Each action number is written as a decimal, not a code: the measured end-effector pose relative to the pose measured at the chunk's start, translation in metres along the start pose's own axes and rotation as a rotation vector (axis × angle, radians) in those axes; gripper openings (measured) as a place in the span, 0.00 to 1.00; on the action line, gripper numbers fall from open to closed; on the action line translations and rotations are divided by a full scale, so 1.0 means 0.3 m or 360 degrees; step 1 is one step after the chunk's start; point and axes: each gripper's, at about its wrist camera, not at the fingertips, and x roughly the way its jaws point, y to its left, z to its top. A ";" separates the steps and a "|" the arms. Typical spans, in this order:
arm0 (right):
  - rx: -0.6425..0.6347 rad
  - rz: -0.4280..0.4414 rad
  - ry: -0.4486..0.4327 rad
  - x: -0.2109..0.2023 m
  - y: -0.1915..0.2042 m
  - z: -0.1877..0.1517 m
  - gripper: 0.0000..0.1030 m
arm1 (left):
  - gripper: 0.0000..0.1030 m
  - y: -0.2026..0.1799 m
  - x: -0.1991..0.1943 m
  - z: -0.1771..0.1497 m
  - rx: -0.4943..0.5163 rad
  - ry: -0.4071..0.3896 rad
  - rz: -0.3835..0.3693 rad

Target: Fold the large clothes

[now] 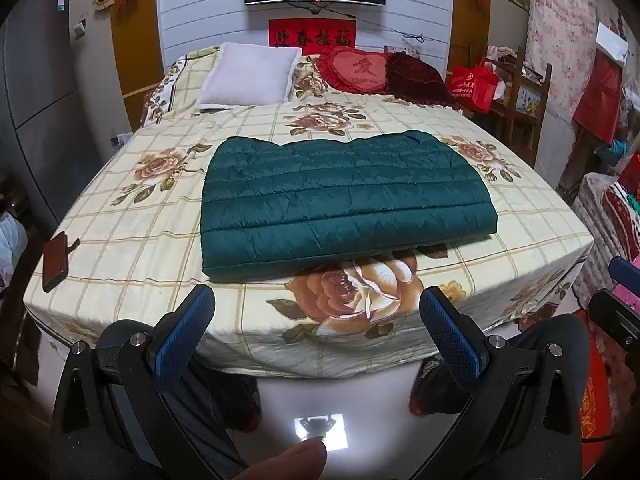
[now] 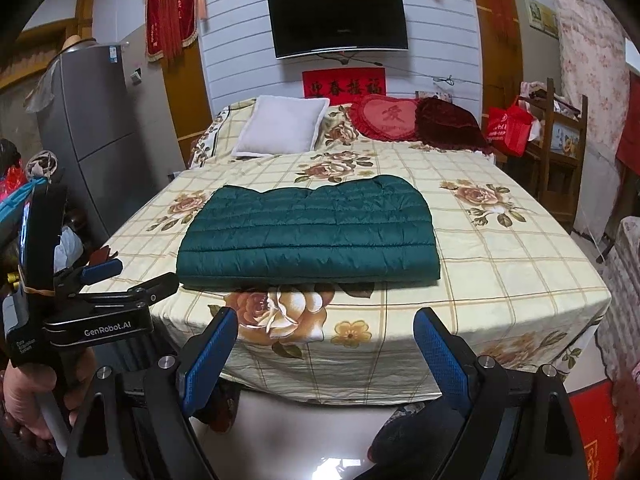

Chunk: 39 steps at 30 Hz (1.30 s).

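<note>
Looking down both cameras, I see the green quilted jacket point(image 1: 348, 204) folded into a flat rectangle on the bed point(image 1: 160, 216), near its foot edge and well short of the white pillow point(image 1: 250, 76) at the head. My left gripper point(image 1: 316, 312) hangs off the foot of the bed, fingers spread wide and empty. My right gripper point(image 2: 326, 334) sits likewise released, grasping nothing. A dark phone point(image 1: 56, 260) lies at the bed's left edge.
</note>
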 end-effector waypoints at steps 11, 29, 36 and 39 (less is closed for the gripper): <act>0.0004 0.0014 0.0025 0.019 0.003 -0.013 0.85 | 1.00 -0.002 0.011 -0.009 -0.0004 0.0011 -0.0025; 0.0007 0.0017 0.0041 0.033 0.019 -0.018 0.85 | 1.00 0.003 0.035 -0.021 -0.0025 0.0053 -0.0047; 0.0004 0.0014 0.0047 0.036 0.020 -0.022 0.85 | 1.00 0.005 0.045 -0.028 -0.0034 0.0068 -0.0045; 0.0002 0.0015 0.0046 0.037 0.019 -0.022 0.85 | 1.00 0.006 0.046 -0.028 -0.0040 0.0075 -0.0047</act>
